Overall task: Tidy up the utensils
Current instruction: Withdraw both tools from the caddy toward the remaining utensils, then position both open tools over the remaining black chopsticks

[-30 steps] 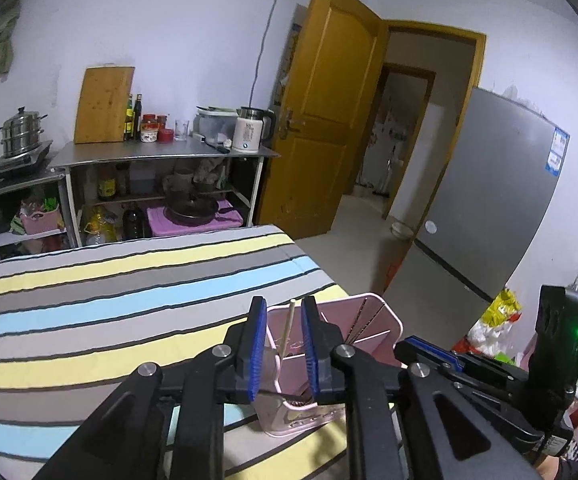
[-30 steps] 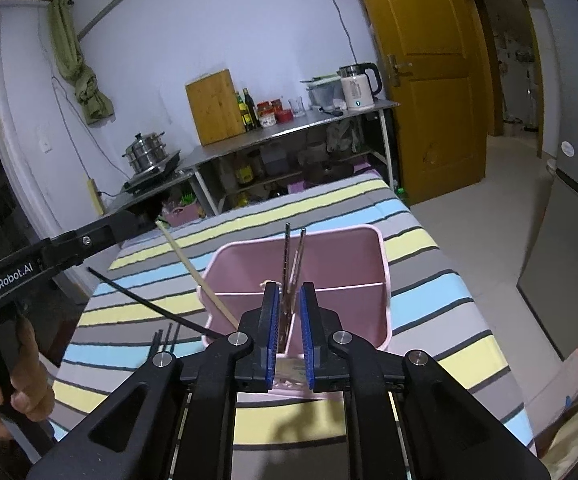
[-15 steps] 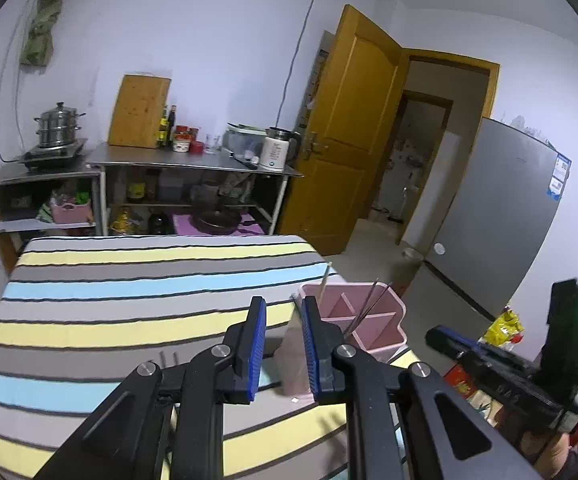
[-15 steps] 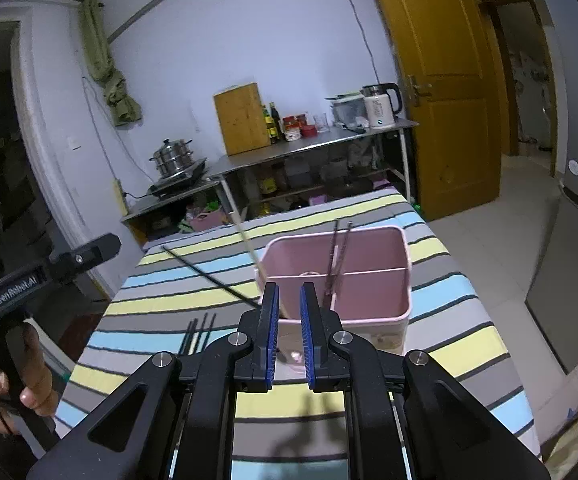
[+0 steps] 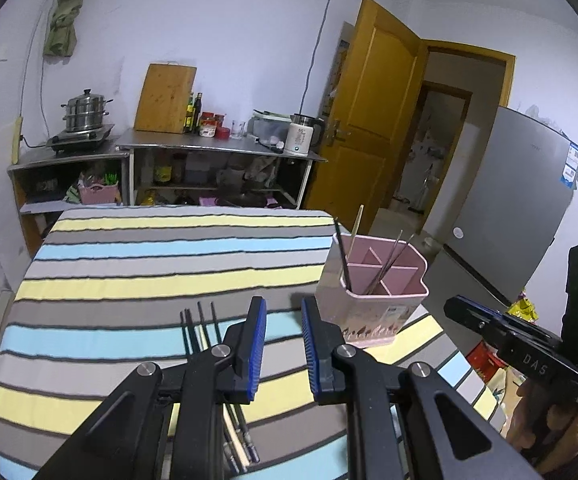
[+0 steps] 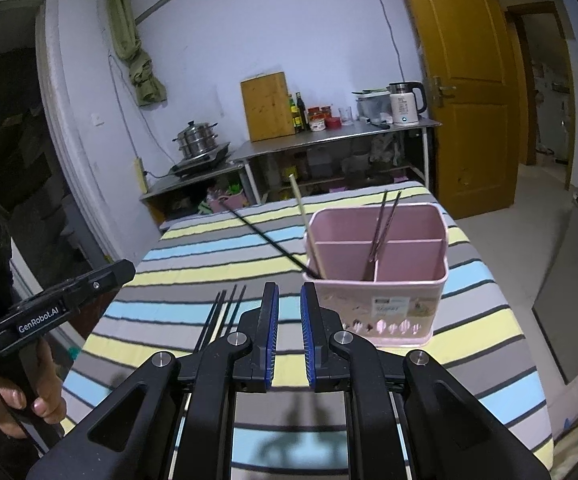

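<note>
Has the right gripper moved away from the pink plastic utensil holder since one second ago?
Yes. The right gripper has drawn back: the pink plastic utensil holder, on the striped tablecloth, now stands beyond its tips.

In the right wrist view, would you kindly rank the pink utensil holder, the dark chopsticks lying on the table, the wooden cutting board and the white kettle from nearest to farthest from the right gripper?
From the right gripper:
1. Dark chopsticks, lying just left of the fingers.
2. Pink utensil holder, ahead to the right.
3 and 4. Wooden cutting board and white kettle, both on the far steel counter; too close to call.
</note>
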Demonstrator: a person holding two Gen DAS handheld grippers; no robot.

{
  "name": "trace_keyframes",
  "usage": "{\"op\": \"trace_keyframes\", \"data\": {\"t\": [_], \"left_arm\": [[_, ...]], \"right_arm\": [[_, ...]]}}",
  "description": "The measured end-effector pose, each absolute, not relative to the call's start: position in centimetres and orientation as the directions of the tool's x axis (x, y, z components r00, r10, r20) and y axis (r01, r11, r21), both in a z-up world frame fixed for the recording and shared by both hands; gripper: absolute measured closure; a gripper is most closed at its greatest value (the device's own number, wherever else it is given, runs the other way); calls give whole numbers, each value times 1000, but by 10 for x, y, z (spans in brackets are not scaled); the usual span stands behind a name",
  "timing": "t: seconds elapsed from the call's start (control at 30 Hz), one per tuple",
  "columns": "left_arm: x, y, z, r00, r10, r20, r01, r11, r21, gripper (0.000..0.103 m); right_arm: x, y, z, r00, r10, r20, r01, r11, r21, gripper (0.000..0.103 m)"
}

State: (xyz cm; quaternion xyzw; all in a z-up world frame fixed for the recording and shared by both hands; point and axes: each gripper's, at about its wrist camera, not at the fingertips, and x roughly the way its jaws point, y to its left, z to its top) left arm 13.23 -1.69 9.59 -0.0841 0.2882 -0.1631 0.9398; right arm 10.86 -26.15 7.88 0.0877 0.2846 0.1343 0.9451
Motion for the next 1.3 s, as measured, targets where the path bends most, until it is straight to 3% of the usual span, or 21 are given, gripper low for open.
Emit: {"op": "trace_keyframes", "data": {"t": [0.6, 1.3], "left_arm": [[127, 16, 45, 739, -296, -605, 158, 949, -271, 85], [212, 25, -49, 627, -229, -744, 55, 966, -251, 85]], "right_arm": [[104, -236, 52, 742, 356, -568, -253, 933, 254, 92], [139, -195, 2, 631, 390, -671, -296, 920, 257, 92]]}}
